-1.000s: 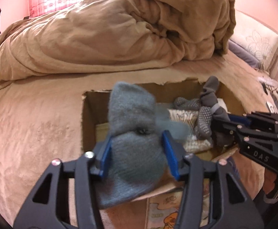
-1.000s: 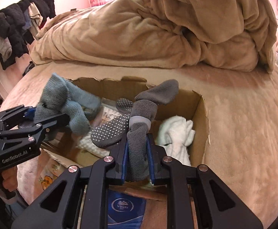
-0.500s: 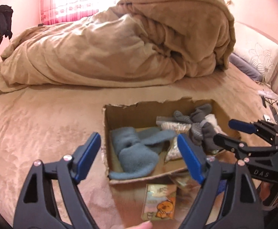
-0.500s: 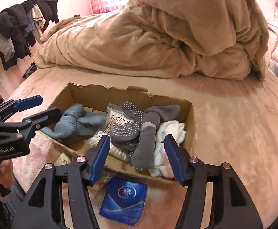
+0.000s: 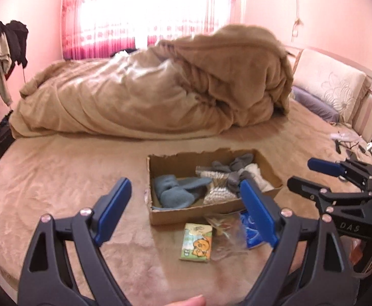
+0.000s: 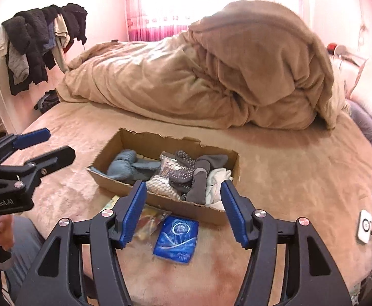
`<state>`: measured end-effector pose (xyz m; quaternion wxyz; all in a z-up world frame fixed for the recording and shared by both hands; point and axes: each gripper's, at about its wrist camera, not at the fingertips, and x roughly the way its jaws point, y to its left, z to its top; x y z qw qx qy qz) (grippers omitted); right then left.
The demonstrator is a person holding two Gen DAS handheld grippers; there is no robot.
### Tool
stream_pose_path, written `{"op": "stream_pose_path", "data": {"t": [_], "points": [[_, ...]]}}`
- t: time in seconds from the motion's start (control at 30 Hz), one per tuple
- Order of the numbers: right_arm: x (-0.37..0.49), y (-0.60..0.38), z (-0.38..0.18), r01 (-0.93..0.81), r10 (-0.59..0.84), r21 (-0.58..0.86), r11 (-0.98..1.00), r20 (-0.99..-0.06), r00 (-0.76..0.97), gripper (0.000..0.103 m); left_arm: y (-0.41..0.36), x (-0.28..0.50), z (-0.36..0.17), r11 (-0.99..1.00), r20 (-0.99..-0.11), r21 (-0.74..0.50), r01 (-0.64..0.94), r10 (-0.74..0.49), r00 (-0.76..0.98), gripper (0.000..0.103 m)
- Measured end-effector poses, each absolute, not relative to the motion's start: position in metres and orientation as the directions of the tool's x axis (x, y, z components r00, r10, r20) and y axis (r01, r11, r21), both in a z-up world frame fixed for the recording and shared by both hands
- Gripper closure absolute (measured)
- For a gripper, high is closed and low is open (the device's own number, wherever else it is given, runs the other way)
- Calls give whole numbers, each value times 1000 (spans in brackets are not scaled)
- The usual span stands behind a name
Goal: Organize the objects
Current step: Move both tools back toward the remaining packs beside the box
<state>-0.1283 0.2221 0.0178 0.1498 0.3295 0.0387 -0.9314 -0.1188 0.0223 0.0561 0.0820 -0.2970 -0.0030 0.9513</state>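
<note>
My landmark is the shallow torn-edged cardboard box (image 6: 212,213) on the tan fleece bed sheet (image 6: 288,168). Left of it, my left gripper (image 5: 186,209) hangs above the sheet, blue-padded jaws wide and opening further (last reading differs), nothing between the pads. In the right wrist view the same gripper (image 6: 45,145) sits off the box's left end, clear of it.

Inside the box, at its left end, lies the light blue knitted sock bundle (image 6: 127,165). Next to that, mid-box, a clear packet of cotton swabs (image 6: 166,164) over a cream knitted item (image 6: 160,187) (can't tell what it is). Then the dark grey socks with white grip dots (image 6: 183,173) and a plain grey sock (image 6: 201,178) draped toward the near wall. At the right end, a white fluffy cloth (image 6: 217,178).

In front of the box's near wall, on the sheet: a small green-and-orange cartoon tissue pack (image 5: 197,242), a crinkled clear plastic wrapper (image 5: 224,232), then a blue flat tissue packet (image 6: 177,239).

My right gripper (image 6: 183,211) hovers over the near wall, jaws at a middling width, empty. Behind the box, a heaped tan duvet (image 6: 211,76).
</note>
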Motion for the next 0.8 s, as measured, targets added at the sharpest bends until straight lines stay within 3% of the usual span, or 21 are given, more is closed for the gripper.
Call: {"op": "stream_pose_path", "data": {"t": [0.37, 0.8], "points": [[-68, 222, 51, 325, -270, 6, -946, -570, -776, 34, 24, -58, 75, -986, -524, -80, -148, 168, -835, 14], [-22, 237, 45, 293, -273, 54, -955, -555, -786, 23, 18, -15, 36, -994, -566, -92, -65, 106, -817, 14]]}}
